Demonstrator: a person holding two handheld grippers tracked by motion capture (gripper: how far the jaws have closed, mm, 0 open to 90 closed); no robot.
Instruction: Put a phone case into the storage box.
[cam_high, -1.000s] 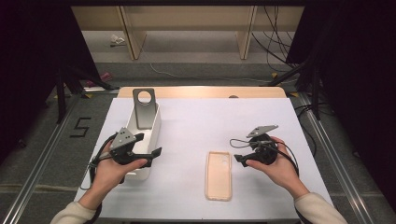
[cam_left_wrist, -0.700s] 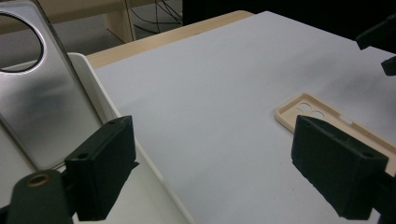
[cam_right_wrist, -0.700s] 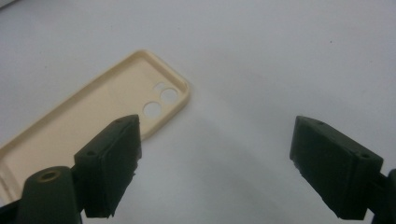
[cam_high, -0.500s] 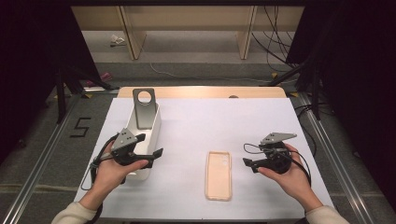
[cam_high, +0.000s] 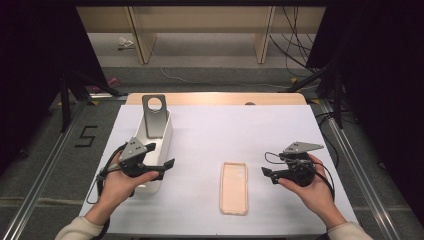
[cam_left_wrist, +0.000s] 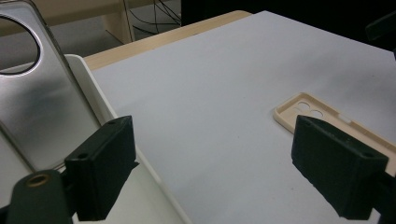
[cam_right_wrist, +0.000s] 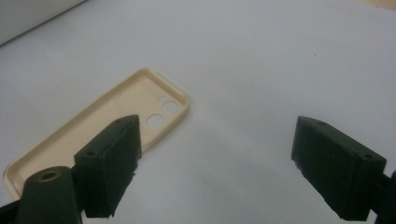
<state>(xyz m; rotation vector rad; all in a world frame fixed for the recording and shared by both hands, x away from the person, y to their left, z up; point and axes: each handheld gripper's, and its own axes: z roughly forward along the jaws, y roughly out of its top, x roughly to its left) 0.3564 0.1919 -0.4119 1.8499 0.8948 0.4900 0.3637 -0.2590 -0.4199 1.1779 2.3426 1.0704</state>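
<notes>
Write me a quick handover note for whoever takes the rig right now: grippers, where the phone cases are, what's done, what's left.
Left gripper: open, holding nothing, over the near end of the white bin.
Right gripper: open, holding nothing, just right of the beige phone case, not touching it.
Beige case: flat on the white table cover, inner side up, camera holes at the far end.
Grey case: standing in the bin, leaning on its far end.
Done: apparently the grey case is binned.
Left: probably the beige case, judging by the layout.

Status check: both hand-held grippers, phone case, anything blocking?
Left hand-held gripper open over white bin. Right hand-held gripper open, empty. Beige phone case flat on table, untouched. Nothing in the way.
</notes>
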